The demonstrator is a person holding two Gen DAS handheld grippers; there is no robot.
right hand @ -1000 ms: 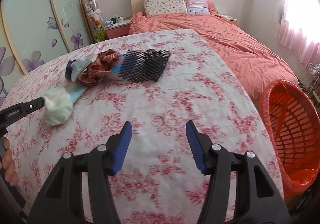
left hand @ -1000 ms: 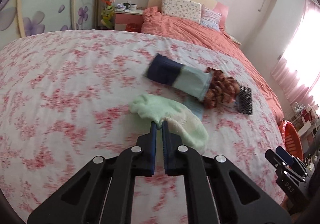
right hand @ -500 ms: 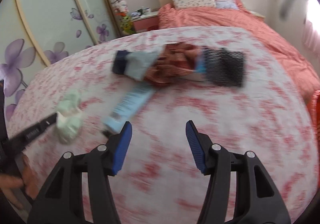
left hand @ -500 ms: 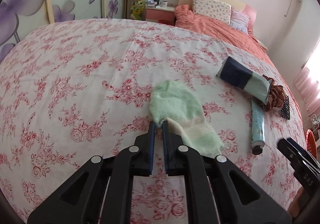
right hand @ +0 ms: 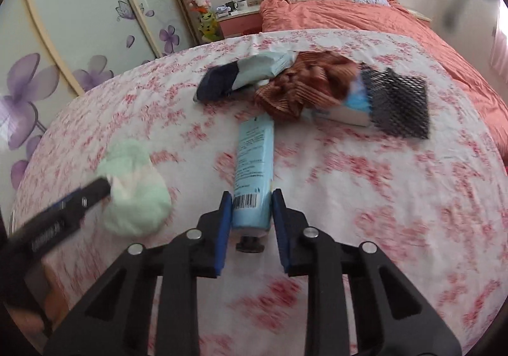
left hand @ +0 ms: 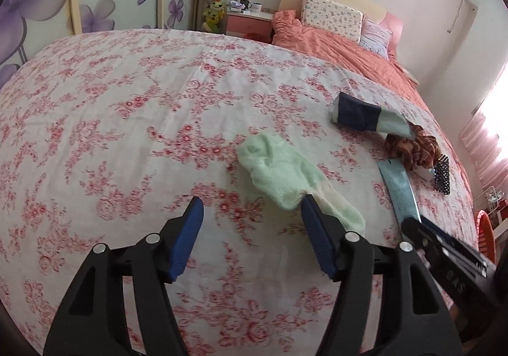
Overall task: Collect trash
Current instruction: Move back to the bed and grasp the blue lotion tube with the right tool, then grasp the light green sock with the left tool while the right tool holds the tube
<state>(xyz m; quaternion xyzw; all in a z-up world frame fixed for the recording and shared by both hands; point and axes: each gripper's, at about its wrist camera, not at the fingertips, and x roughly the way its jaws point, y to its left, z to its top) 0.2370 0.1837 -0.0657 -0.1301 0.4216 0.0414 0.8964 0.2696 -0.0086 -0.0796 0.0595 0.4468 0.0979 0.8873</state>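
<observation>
Tube: your right fingers now closing around it; left fingers just released the sock, spreading.

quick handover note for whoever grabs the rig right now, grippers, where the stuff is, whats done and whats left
Left gripper: jaws opening, nothing between them; green sock lies on the floral cover.
Right gripper: jaws closing on the blue tube, near its cap end.
Pile behind: navy-and-mint sock, brown cloth, black mesh.
Orange basket at the bed's right edge.
Left: nothing seen binned yet.
</observation>
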